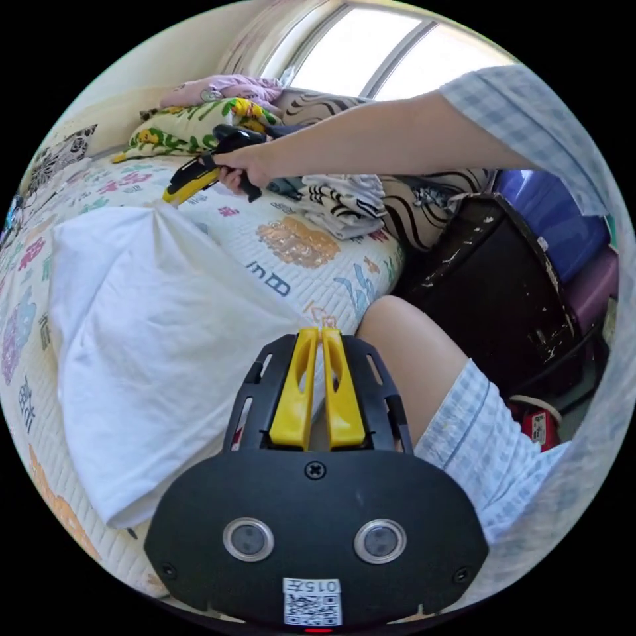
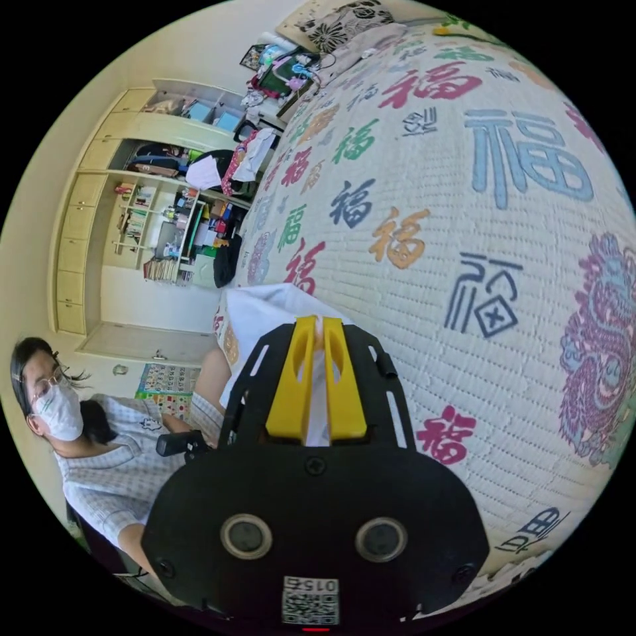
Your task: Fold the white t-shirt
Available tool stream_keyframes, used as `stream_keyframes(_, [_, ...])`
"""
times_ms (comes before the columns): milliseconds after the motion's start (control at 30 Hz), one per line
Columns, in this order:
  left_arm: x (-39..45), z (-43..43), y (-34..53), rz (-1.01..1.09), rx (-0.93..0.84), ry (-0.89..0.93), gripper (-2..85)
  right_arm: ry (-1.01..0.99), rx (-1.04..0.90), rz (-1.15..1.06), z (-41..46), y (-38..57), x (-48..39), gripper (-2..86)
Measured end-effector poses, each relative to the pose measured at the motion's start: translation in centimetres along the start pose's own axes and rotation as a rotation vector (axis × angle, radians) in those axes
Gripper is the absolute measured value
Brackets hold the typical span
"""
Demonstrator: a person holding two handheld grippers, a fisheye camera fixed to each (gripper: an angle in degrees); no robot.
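White cotton, the t-shirt [image 1: 152, 344] is spread over the quilt [image 1: 298, 265] on the bed, drawn up into a peak at its far corner. In the left gripper view, that peak is met by the tip of the right gripper [image 1: 173, 193], which is held in a hand [image 1: 246, 167] at the end of an outstretched arm; whether that tip is clamped cannot be told from there. In the right gripper view, white cloth [image 2: 265, 311] is seen pinched between the yellow jaws of the right gripper [image 2: 318, 326], a strip of it running down the gap. The left gripper [image 1: 319, 333] is seen with its jaws pressed together at the shirt's near edge; whether cloth is caught between them cannot be told. A knee [image 1: 411, 344] is seen beside the bed edge. Folded clothes [image 1: 344, 202] are piled at the quilt's far side.
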State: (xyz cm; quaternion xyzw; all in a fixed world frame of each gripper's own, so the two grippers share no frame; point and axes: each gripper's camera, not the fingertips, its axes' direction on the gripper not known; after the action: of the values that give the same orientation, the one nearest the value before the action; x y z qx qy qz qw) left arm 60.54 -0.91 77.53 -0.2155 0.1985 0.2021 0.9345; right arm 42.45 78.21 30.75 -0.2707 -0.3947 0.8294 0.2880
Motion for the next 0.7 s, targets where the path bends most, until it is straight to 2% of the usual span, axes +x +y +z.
stream_keyframes(133, [-1.8,4.7,-2.4,0.055,-0.125,0.132,0.3,0.044,0.080,0.108,-3.8,2.9,1.9,7.9])
stream_keyframes(233, [-3.4,2.4,-5.0,0.128,-0.033,0.216,0.9,0.108,0.128,0.091,-7.1,5.3,0.8,9.2])
stream_keyframes(300, [-5.8,-0.4,-7.1,0.198,0.046,0.168,1.4,0.133,0.143,0.058,-8.7,7.0,-0.9,9.6])
stream_keyframes(400, [-12.8,-4.7,-12.1,0.287,0.101,-0.049,3.2,0.157,0.134,-0.025,-9.9,10.3,-4.8,9.7])
stream_keyframes(500, [-21.4,-5.1,-18.8,0.363,-0.076,-0.113,9.7,0.092,0.093,-0.101,-8.8,13.8,-8.0,9.4])
stream_keyframes(600, [-27.5,-2.6,-25.3,0.414,-0.241,0.035,12.4,0.012,0.013,-0.127,-6.4,16.3,-9.5,9.3])
stream_keyframes(700, [-31.4,2.6,-30.5,0.427,-0.382,0.167,12.6,0.055,-0.041,-0.093,-4.7,18.3,-9.3,9.0])
